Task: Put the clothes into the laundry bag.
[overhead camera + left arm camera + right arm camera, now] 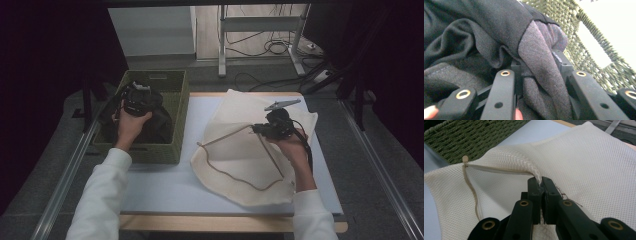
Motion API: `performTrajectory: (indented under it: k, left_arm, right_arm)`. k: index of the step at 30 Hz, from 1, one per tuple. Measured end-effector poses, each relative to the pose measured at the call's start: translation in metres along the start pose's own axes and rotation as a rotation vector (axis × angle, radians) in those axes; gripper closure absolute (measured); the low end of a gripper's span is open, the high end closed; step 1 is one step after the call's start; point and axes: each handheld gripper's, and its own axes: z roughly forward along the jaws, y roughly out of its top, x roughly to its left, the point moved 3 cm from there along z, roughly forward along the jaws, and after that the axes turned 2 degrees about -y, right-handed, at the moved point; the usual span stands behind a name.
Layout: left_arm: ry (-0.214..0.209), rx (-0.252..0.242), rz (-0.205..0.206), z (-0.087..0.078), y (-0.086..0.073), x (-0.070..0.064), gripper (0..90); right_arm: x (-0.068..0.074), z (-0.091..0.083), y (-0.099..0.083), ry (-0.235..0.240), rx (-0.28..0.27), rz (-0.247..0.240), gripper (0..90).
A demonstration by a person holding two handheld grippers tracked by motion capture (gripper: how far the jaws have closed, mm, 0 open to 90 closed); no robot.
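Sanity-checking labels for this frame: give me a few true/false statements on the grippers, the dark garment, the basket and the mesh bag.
1. The left gripper is clamped on a fold of the dark garment. True.
2. The dark garment lies on the table beside the mesh bag. False: it sits in the green woven basket.
3. The right gripper pinches the edge of the white mesh bag. True.
4. The mesh bag is inside the basket. False: it lies on the table, to the right of the basket.
5. The right gripper's jaws stand wide open above the bag. False: they are shut on the mesh.
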Motion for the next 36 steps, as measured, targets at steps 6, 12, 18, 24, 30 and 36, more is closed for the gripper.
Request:
performTrajectory:
  k: [6, 12, 18, 24, 30, 36]
  left_arm:
    - [-0.013, -0.052, 0.009, -0.015, 0.004, 0.0, 68.8]
    - [-0.051, -0.095, 0.005, -0.032, 0.011, 0.0, 68.9]
    - [-0.087, -0.139, -0.005, -0.052, 0.018, 0.0, 69.0]
    - [-0.087, -0.181, -0.007, -0.065, 0.023, 0.004, 69.4]
    - [-0.091, -0.232, -0.008, -0.083, 0.027, 0.007, 69.6]
    - [-0.1, -0.275, 0.003, -0.095, 0.029, 0.006, 69.8]
  right_arm:
    - [-0.001, 0.0, 0.0, 0.001, -0.003, 0.0, 86.0]
    - [-0.001, 0.0, 0.0, 0.001, -0.004, 0.001, 86.0]
    - [0.0, -0.002, 0.0, -0.005, -0.007, 0.001, 86.0]
    - [0.001, -0.003, 0.0, -0.008, -0.005, 0.003, 86.0]
    - [0.0, -0.003, 0.0, -0.01, -0.008, 0.001, 86.0]
    - [0.0, -0.003, 0.001, -0.011, -0.008, -0.001, 86.0]
